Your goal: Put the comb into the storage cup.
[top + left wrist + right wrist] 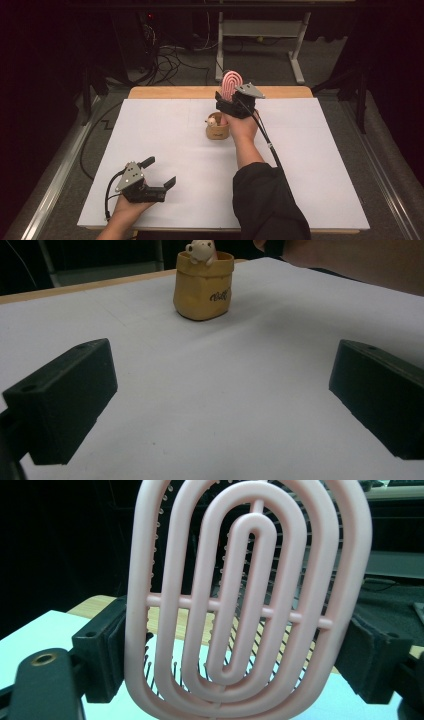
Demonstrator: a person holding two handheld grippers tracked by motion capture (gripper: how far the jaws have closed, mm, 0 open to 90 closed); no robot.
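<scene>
High view: right gripper (230,96) clamps the pink oval vented plastic hairbrush (231,83) upright at 12 o'clock of the yellow sack-shaped holder (218,131). Left gripper (161,172) idle, jaws apart. Next: likely lower the brush into the holder.

Bright, even light on the white table (165,130), dark and dim all around it. Soft shadows under the left gripper's fingers (65,400). Blurred, slightly grainy close beside the fingers.
</scene>
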